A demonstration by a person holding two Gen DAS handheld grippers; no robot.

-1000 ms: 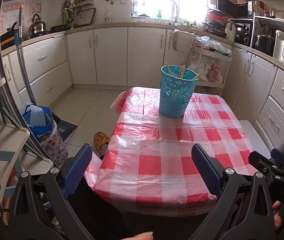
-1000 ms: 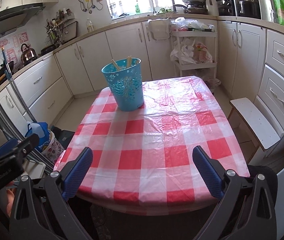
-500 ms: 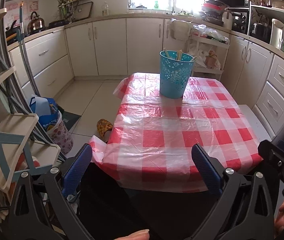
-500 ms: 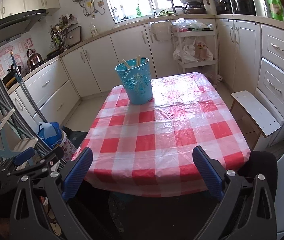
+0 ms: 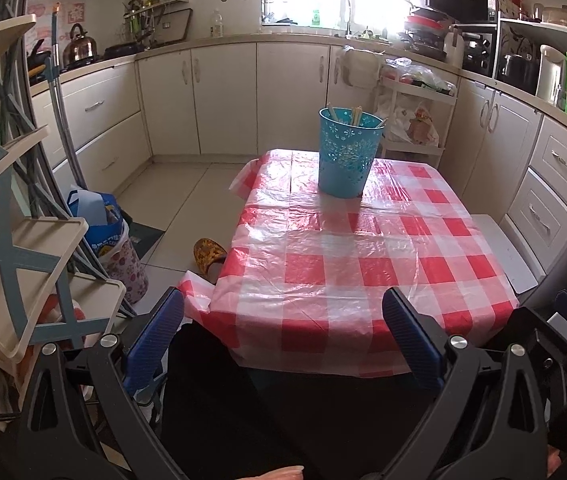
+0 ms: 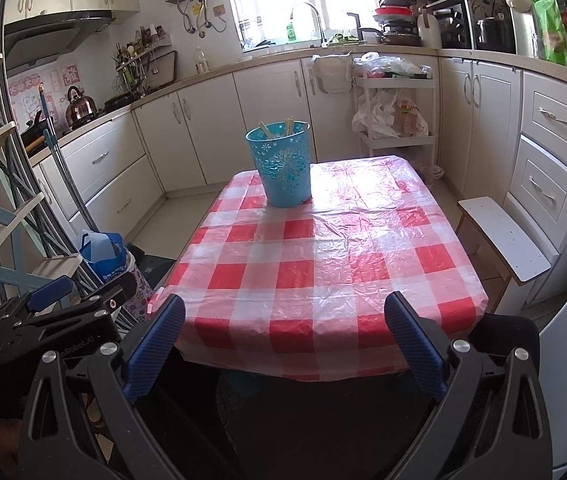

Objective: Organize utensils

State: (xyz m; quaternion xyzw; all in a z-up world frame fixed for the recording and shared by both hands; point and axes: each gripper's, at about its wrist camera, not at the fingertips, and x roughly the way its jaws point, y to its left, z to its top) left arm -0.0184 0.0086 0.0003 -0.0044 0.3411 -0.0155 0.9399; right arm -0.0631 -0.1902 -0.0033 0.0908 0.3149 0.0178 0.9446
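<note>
Both grippers: black plastic frames w/ silver screws, ribbed blue pads (image 5: 155, 340) on jaws; white lettering on left gripper (image 6: 79, 350).

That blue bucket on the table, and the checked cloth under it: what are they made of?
The blue bucket looks like moulded plastic: even turquoise colour and a cut-out flower pattern pierced through its wall. The sticks standing in it look pale, like wood or bamboo, too small to be sure. The checked cloth seems to be thin plastic sheet: glossy, crinkled, with window light glaring off it.
</note>
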